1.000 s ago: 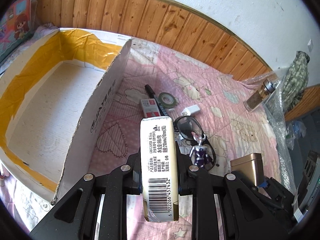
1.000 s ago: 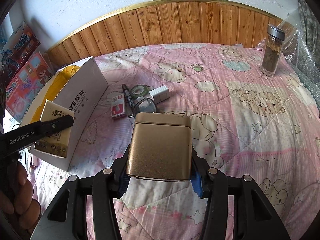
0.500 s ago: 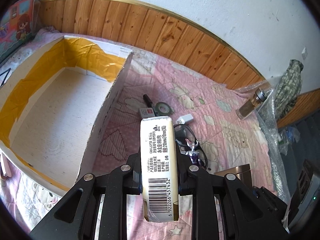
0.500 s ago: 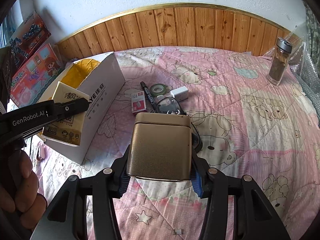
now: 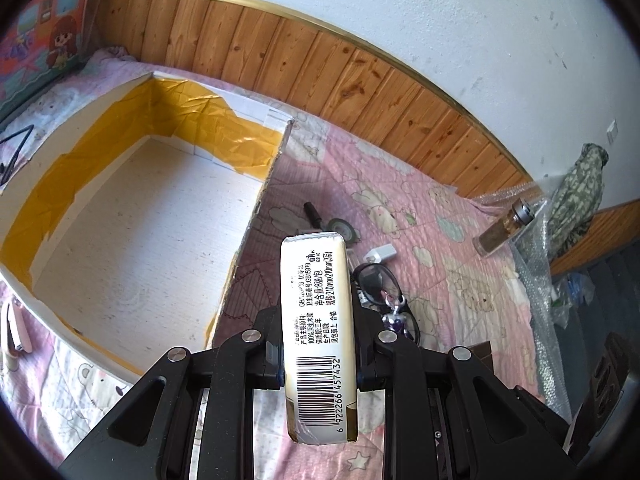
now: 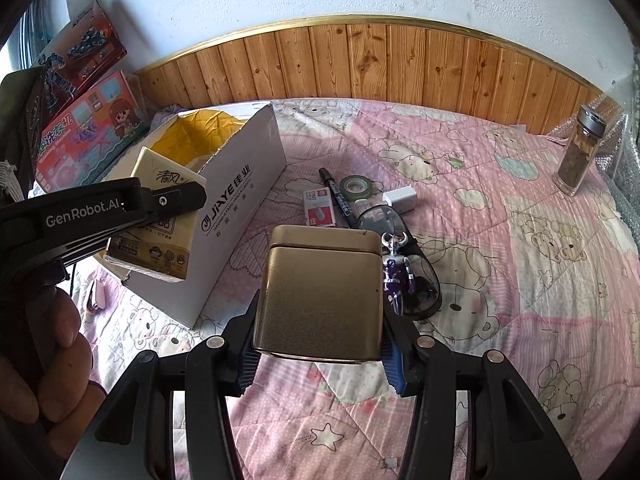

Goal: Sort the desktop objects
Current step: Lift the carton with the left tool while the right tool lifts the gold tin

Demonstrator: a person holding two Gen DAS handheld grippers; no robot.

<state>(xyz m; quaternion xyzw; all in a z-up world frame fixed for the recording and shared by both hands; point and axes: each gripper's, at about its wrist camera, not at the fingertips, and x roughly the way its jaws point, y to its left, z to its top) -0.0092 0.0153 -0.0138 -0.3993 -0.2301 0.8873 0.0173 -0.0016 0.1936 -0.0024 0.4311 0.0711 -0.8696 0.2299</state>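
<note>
- Left gripper (image 5: 318, 364): fingers clamped on a cream plastic-wrapped tissue pack with a barcode (image 5: 317, 320), held above the pink cartoon-print quilt (image 5: 460, 280), just beside the box's near wall.
- Right gripper (image 6: 320, 354): fingers clamped on a gold rectangular lidded metal tin (image 6: 320, 296), held above the quilt.
- White cardboard box with yellow tape lining (image 5: 132, 232): open-topped, at 9 o'clock of the tissue pack; its floor is bare in the left wrist view.
- Small items on the quilt at 12 o'clock of the tin: black marker pen (image 6: 340, 198), green tape roll (image 6: 356, 186), red-and-white staple box (image 6: 319, 211), white charger (image 6: 400, 200), black-framed glasses (image 6: 384, 220), purple toy figure (image 6: 396, 270).
- Glass jar with a silver lid (image 6: 578, 152): upright at 2 o'clock, well apart.
</note>
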